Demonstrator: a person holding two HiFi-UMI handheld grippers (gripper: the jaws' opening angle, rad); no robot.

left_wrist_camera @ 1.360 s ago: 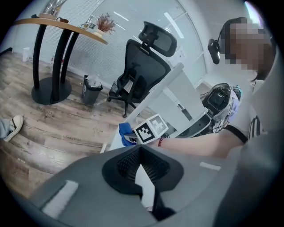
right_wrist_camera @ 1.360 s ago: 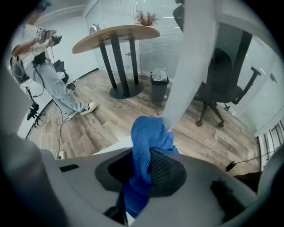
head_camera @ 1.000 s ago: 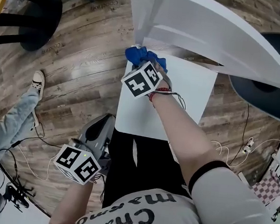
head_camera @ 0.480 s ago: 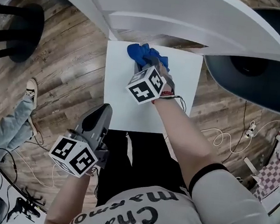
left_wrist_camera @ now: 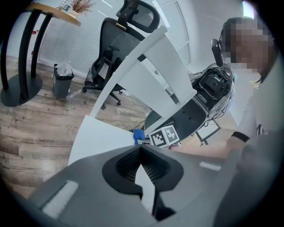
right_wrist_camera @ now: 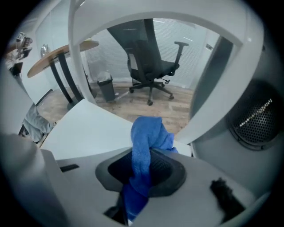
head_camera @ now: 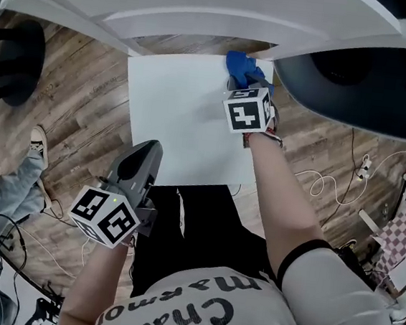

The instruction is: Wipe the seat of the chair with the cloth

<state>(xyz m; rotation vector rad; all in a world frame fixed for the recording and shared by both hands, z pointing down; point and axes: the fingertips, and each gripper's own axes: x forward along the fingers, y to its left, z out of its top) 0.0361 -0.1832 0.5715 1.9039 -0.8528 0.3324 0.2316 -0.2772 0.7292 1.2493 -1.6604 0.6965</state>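
Observation:
The white chair seat (head_camera: pixel 179 112) fills the middle of the head view, below the white backrest (head_camera: pixel 205 7). A blue cloth (head_camera: pixel 240 65) lies bunched at the seat's back right corner, pressed onto the seat. My right gripper (head_camera: pixel 239 82) is shut on it. In the right gripper view the cloth (right_wrist_camera: pixel 146 133) sticks up from between the jaws of the right gripper (right_wrist_camera: pixel 144 155), with the seat (right_wrist_camera: pixel 88 128) to the left. My left gripper (head_camera: pixel 149 149) hangs at the seat's front left edge, shut and holding nothing. From the left gripper (left_wrist_camera: pixel 141 150) I see the seat (left_wrist_camera: pixel 102 137) and the cloth (left_wrist_camera: pixel 138 135) beyond.
A dark rounded office-chair part (head_camera: pixel 356 80) looms close to the right of the seat. A black round table base (head_camera: pixel 12 59) stands on the wood floor at left. A person's leg and shoe (head_camera: pixel 35 144) and loose cables (head_camera: pixel 329 193) lie on the floor.
My right gripper has slid the blue cloth rightwards along the back of the seat, from near the left corner to the right corner. The left gripper has stayed by the front edge.

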